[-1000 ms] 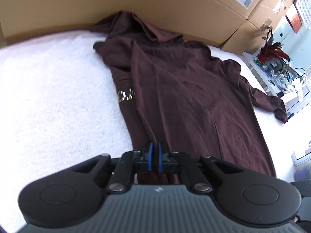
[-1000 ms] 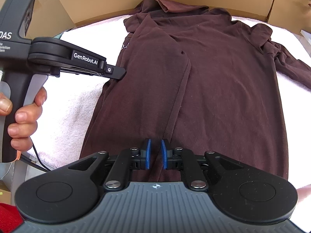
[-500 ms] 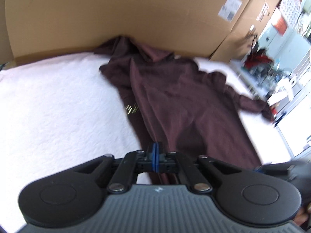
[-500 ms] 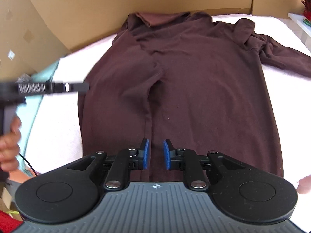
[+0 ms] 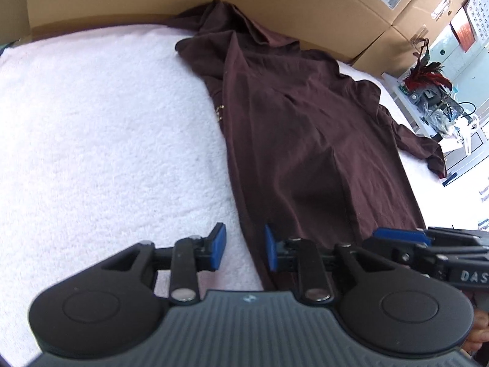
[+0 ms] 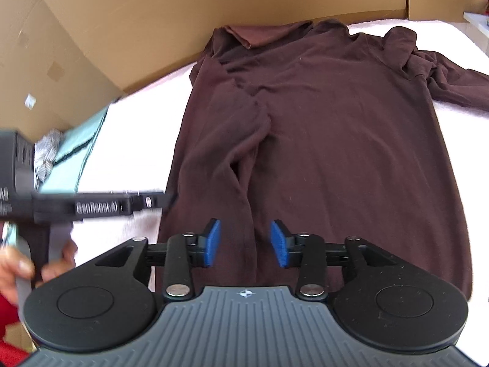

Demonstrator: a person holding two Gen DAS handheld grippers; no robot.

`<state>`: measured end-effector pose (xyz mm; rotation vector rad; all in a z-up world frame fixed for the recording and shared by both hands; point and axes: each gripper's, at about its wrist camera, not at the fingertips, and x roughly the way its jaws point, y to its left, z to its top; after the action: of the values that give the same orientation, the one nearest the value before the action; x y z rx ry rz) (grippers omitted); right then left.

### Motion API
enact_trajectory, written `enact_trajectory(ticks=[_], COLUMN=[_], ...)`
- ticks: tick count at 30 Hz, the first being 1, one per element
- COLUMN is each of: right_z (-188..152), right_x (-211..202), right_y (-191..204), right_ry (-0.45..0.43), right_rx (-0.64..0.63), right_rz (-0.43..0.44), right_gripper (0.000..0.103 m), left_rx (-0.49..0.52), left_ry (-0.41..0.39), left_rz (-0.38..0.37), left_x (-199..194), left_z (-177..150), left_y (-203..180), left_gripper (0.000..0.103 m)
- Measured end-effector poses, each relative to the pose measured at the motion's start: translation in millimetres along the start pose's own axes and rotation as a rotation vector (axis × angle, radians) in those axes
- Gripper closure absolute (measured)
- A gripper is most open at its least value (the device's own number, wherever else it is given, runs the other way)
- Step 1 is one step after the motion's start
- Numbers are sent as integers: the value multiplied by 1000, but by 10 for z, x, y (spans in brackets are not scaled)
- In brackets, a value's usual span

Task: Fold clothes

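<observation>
A dark brown long-sleeved shirt (image 6: 330,140) lies spread on a white fleecy cover (image 5: 101,140), collar toward the cardboard at the back. Its left side is folded in over the body, with a fold edge running down the middle (image 6: 247,189); the other sleeve (image 6: 452,88) stretches out to the right. My left gripper (image 5: 243,246) is open at the shirt's near left hem, holding nothing. My right gripper (image 6: 244,243) is open just above the hem by the fold edge, also holding nothing. The left gripper's body (image 6: 97,206) shows blurred in the right wrist view, held by a hand (image 6: 18,269).
Large cardboard boxes (image 5: 305,3) wall off the back of the surface. A shelf with red feathers and clutter (image 5: 428,88) stands off the far right edge. Light blue and patterned cloths (image 6: 61,153) lie at the left edge.
Both grippers have opened and let go of the shirt's hem. The left gripper has shifted left toward the shirt's edge, and the folded-in left side now lies on the body.
</observation>
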<state>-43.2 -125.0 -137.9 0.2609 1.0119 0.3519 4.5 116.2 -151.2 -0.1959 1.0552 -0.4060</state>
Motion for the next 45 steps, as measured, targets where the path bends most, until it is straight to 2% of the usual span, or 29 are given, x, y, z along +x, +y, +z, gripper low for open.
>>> enact_trajectory(ticks=[1,2,3,4,8,10,12,13,14,16,20,23,27,31,33,35,36,40,42,45], right_z=[19,35,50,64,94,73,43,37,44,51,78,10,-158,-238,-276,-296,-301,-313,-320,-326], right_x=[27,40,34,27,-17,89,138,127,91,-9,-155,-217,-241,-171,-147,-102,-90,-208,-204,-163], right_y=[-1,2,9,17,-31,-114,-159,-169,-172,-194,-227,-128,68,93,91,82,73,52,47,39], right_ry=[-3,-8,-14,-20,-36,15,25,16,1,-48,-71,-43,-8,25,45,78,90,50,54,72], right_rx=[7,6,-6,-18,-23,-7,15,28,41,76,98,23,-113,-131,-137,-135,-129,-118,-120,-123], right_rz=[5,7,8,8,-39,-37,-22,-18,-19,-21,5,42,12,-5,-3,-4,-3,49,44,23], right_gripper=[64,85,99,100,100,100,98,91,78,63,63,63,63,64,69,95,97,98,98,89], left_rx=[15,35,54,61,2,34,82,77,64,40,6,17,42,66,78,91,97,92,88,90], left_ry=[-7,-10,-14,-21,-37,-19,-6,1,-4,-14,-17,17,33,48,56,64,68,73,79,87], left_rz=[10,14,19,15,-34,-1,42,39,26,-1,-69,-108,-99,-90,-85,-81,-79,-82,-60,-47], left_x=[5,3,-1,-20,-104,-36,34,28,-17,-109,-305,-367,-315,-262,-236,-210,-198,-299,-319,-314], left_z=[0,7,15,20,38,-10,-65,-59,-46,-20,-15,-154,-259,-364,-417,-469,-496,-621,-652,-694], left_y=[-29,-59,-89,-103,-39,-57,-90,-86,-71,-42,-21,-93,-163,-234,-269,-304,-321,-335,-317,-298], left_gripper=[95,101,103,103,103,103,103,103,103,103,103,103,103,103,103,103,103,103,103,103])
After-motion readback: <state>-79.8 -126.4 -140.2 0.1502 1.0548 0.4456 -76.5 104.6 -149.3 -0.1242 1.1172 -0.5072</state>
